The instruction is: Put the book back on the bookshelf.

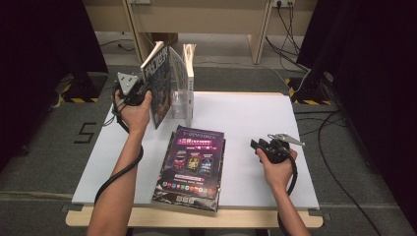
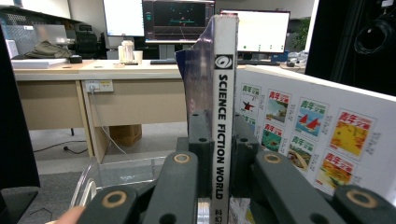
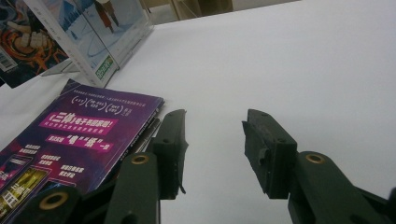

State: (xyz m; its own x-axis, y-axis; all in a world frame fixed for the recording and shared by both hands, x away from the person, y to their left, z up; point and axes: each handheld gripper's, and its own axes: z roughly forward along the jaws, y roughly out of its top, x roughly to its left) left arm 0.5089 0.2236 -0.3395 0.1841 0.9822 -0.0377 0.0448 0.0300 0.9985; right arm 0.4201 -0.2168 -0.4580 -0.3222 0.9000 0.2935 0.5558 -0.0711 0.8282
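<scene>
Our left gripper (image 2: 219, 154) clamps the magazine (image 2: 224, 93) by its upright spine; the clear stand (image 1: 183, 105) sits just right of it, far from our open right gripper (image 3: 212, 140).

Left gripper (image 1: 142, 88) holding upright magazine (image 1: 160, 86), purple magazines (image 1: 192, 164) flat on table (image 1: 246, 118)

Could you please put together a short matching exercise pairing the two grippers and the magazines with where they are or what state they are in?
Things:
1. left gripper
2. right gripper
3. purple magazine stack
4. white-covered magazine

States:
A. lying flat on the white table
B. jaws open, nothing between them
C. standing upright in the clear rack
D. clamped on the spine of the Science Fiction World magazine

Pairs: 1-D, 2-B, 3-A, 4-C
</scene>
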